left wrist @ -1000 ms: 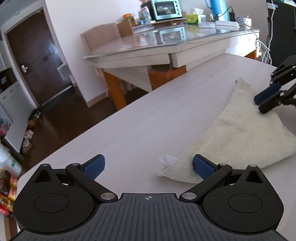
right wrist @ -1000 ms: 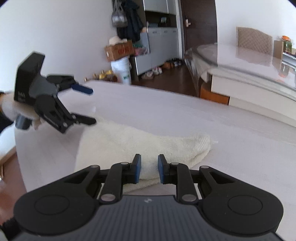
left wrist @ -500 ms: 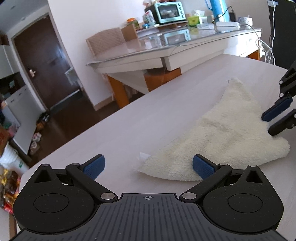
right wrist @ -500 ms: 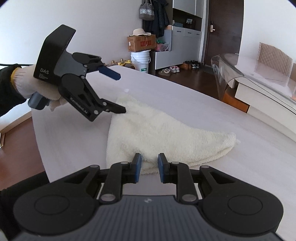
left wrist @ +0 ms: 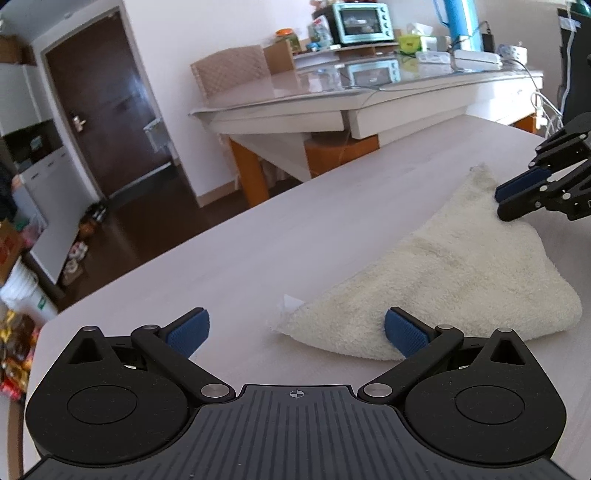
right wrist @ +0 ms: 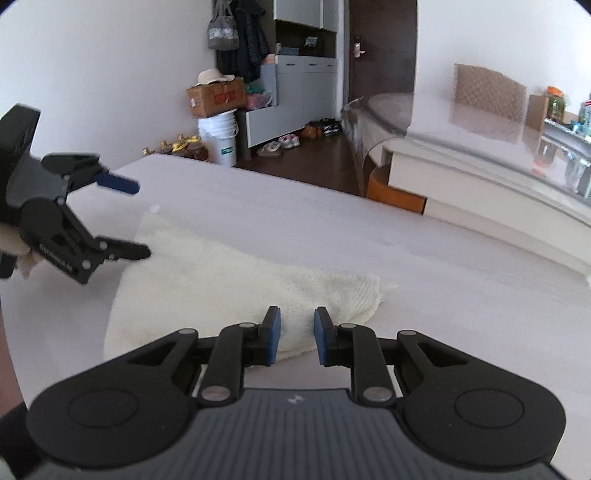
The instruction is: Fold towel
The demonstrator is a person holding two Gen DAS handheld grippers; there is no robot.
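Towel [right wrist: 221, 280] first: it lies folded and cream-coloured on the pale table [right wrist: 424, 258], filling the lower left-centre of the right wrist view and the lower right of the left wrist view.

Right gripper [right wrist: 297, 334] sits at the bottom centre of its own frame, its blue pads [right wrist: 274, 334] a narrow gap apart over the towel's near edge. The jaws have just been opening a little; the pads do not press the cloth, though towel shows in the gap between them. In the left wrist view the same gripper [left wrist: 504, 201] comes in from the right edge, its tips at the towel's far upper part; whether they touch it I cannot tell.

Left gripper [left wrist: 297, 328] is spread wide at the bottom of its frame, released. Its right-hand pad [left wrist: 402, 332] overlaps the towel's near edge, while the other pad is over bare table. In the right wrist view it [right wrist: 142, 219] hangs at the left edge above the towel's far corner, jaws apart.

Further out, a second table with a glass top [left wrist: 332, 96] fills the upper middle of the left wrist view, a teal toaster oven [left wrist: 360, 18] on it at the top. A dark door [left wrist: 110, 122] stands at upper left.
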